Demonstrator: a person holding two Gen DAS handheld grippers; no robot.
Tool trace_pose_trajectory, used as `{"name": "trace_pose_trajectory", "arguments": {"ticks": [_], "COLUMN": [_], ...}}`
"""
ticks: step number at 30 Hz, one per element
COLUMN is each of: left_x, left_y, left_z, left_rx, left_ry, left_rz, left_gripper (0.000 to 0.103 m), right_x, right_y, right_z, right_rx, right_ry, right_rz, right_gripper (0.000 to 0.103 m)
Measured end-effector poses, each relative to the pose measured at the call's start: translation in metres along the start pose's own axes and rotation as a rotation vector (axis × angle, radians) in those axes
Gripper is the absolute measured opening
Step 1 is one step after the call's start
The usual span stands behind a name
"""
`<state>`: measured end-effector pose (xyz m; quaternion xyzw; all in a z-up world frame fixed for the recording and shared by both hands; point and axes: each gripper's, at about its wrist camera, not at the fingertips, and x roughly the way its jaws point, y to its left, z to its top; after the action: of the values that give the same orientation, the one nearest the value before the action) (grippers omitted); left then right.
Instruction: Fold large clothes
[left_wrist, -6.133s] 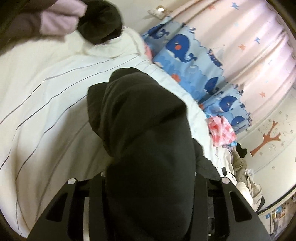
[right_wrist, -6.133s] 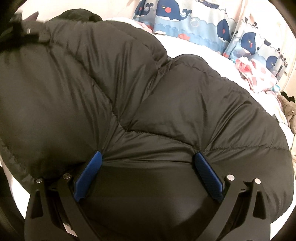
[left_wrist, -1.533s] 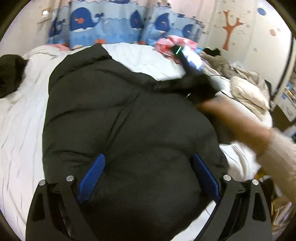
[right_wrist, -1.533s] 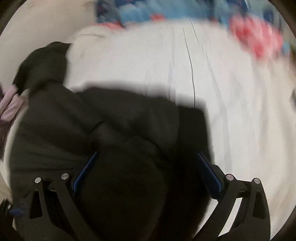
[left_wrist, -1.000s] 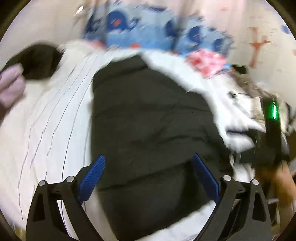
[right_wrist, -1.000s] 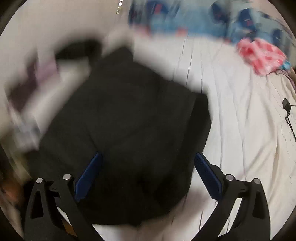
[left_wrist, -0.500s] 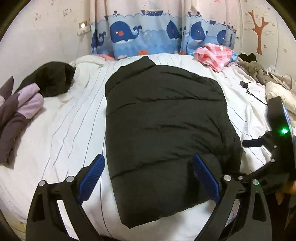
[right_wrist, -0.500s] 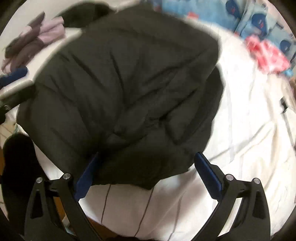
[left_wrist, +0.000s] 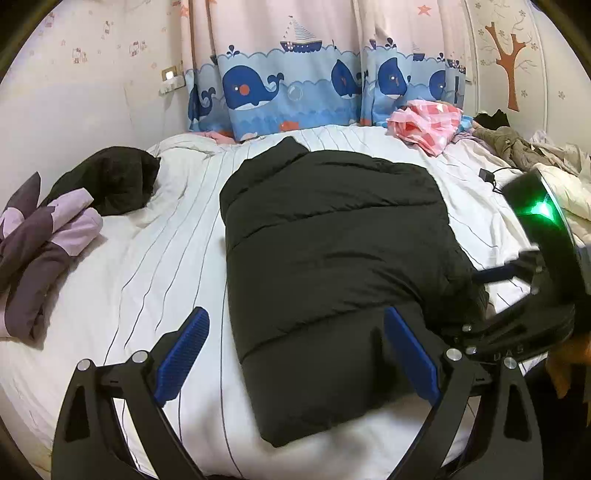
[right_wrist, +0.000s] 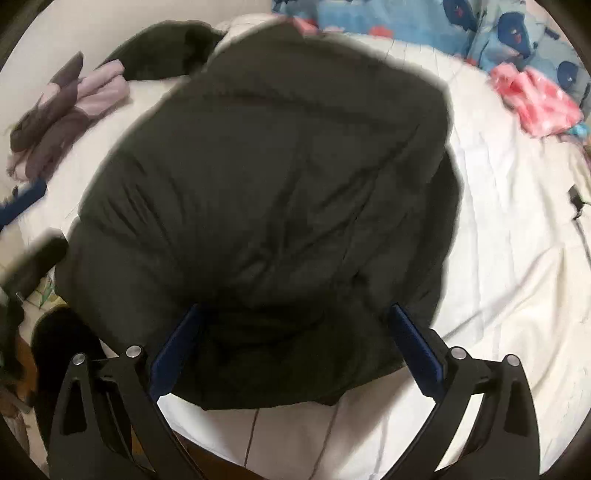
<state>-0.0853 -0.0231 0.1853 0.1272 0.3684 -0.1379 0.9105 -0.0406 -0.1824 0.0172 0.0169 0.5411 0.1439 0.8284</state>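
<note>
Both grippers, left (left_wrist: 295, 354) and right (right_wrist: 295, 343), gape empty above the folded black jacket (left_wrist: 332, 251) lying near the bed's (left_wrist: 147, 258) front edge.

Jacket (left_wrist: 332, 236) lies mid-bed (left_wrist: 155, 258). Clothes pile (left_wrist: 48, 236) far left on bed. Checked cloth (left_wrist: 424, 123) far right, before curtain (left_wrist: 295, 74). Charger (left_wrist: 487, 174) right of jacket.
</note>
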Motion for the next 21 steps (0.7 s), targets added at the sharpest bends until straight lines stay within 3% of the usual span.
{"name": "trace_pose_trajectory", "arguments": {"ticks": [2,4,9,11,13,14,15,16,19,21], "left_x": [0.002,0.006,0.023,0.026,0.028,0.030,0.033,0.035,0.042,0.036], "left_y": [0.009,0.017,0.022,0.019,0.018,0.018,0.019,0.020,0.021,0.021], "left_z": [0.000,0.001,0.000,-0.001,-0.002,-0.003,-0.003,-0.003,-0.003,-0.003], "left_rx": [-0.022,-0.055,-0.087,-0.083,-0.079,-0.083,-0.096,-0.109,-0.111,-0.107], "left_ry": [-0.001,0.002,0.034,0.038,0.043,0.049,0.053,0.063,0.114,0.119], "left_rz": [0.002,-0.008,-0.031,-0.040,-0.045,-0.058,-0.078,-0.098,-0.097,-0.077], "left_gripper": [0.092,0.094,0.094,0.094,0.094,0.095,0.096,0.096,0.096,0.096], "right_x": [-0.011,-0.033,-0.044,-0.021,0.038,0.063,0.092,0.103,0.086,0.053], "right_y": [-0.008,-0.015,-0.040,-0.053,-0.087,-0.098,-0.118,-0.131,-0.137,-0.131], "right_z": [0.001,0.015,0.097,0.120,0.133,0.129,0.117,0.111,0.105,0.096], "right_rx": [0.047,0.077,0.063,0.072,0.148,0.190,0.279,0.332,0.340,0.319], "right_ry": [-0.046,-0.151,-0.349,-0.333,-0.197,-0.144,-0.060,-0.038,-0.023,-0.068], "right_rz": [0.021,0.017,-0.100,-0.150,-0.188,-0.146,-0.051,-0.007,-0.033,-0.057], "right_gripper": [0.096,0.096,0.096,0.096,0.096,0.096,0.096,0.096,0.096,0.096]}}
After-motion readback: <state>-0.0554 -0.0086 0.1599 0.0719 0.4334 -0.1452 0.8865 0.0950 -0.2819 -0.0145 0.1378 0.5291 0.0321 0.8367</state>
